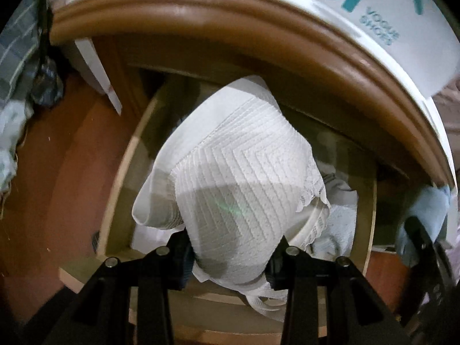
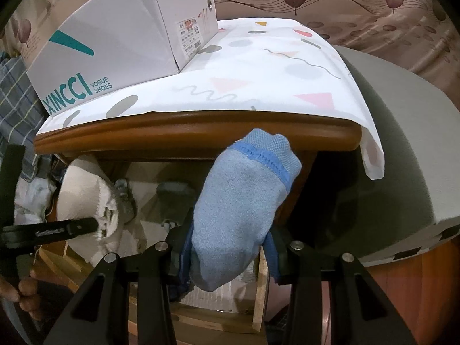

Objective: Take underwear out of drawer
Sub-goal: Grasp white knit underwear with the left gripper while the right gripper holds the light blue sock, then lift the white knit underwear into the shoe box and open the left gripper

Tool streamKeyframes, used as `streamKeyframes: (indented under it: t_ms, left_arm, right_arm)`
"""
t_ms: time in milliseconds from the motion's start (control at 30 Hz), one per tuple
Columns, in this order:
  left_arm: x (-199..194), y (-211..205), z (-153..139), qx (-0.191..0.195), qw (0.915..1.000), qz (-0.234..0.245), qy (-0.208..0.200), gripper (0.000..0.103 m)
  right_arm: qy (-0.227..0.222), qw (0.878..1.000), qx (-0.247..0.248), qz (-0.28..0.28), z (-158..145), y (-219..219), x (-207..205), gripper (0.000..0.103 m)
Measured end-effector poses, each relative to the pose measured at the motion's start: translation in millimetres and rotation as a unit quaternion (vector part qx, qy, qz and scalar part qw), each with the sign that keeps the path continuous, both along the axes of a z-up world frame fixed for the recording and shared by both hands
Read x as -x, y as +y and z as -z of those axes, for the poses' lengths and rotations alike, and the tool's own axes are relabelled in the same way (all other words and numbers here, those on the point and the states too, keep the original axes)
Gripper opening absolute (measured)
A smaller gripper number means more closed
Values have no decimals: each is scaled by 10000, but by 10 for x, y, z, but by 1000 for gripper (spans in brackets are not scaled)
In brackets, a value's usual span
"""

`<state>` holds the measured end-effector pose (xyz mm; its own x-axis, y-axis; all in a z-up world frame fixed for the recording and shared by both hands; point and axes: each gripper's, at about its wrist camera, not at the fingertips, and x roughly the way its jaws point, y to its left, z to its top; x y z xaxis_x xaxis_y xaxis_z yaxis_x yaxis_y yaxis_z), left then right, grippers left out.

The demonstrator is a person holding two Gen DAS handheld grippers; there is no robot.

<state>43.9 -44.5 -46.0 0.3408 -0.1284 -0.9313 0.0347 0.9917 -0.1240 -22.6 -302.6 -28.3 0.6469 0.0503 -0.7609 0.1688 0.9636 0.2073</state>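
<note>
White textured underwear point(image 1: 238, 178) with a lace edge hangs clamped in my left gripper point(image 1: 230, 261), lifted above the open wooden drawer point(image 1: 120, 155). More pale clothes point(image 1: 339, 218) lie in the drawer below it. In the right wrist view, my right gripper point(image 2: 225, 254) is shut on blue underwear point(image 2: 241, 201) with a darker blue seam, held up in front of the cabinet's wooden top edge point(image 2: 184, 132). The left gripper point(image 2: 97, 224) with the white underwear point(image 2: 83, 201) shows at the left of that view, over the drawer point(image 2: 258, 281).
A white shoe box point(image 2: 115, 40) with teal lettering stands on a patterned cloth point(image 2: 258, 74) atop the cabinet. A grey rounded object point(image 2: 402, 149) sits to the right. A person's hand point(image 2: 20, 290) shows low left. Orange-brown floor point(image 1: 57, 172) lies left of the drawer.
</note>
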Motion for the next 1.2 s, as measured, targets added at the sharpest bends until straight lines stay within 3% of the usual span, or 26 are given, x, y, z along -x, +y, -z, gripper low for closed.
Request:
streamKeyframes:
  t_ms: [400,567,733,833,1200]
  left_arm:
    - [353,50,-398,-343,9948,804,-523,39]
    - [411,159,-484,-255,9941,970,-414,39]
    - [503,156,-625,-402,9905,1210,-514,39]
    - [497,181,-714,-194,9907,1247,-514,39]
    - [620,206,-1321,-301,9807,1508,-1206,38]
  right_arm:
    - [112,9999,-43,-76,59,50,-29,38]
    - [144,9999,-6,-92,88,88,-33,38]
    - [179,9998,2,-101,113,109,-53,38]
    - [157,9998,15,-117,108,118,-47,38]
    - [150,9998,20,-139,94,121,-38,38]
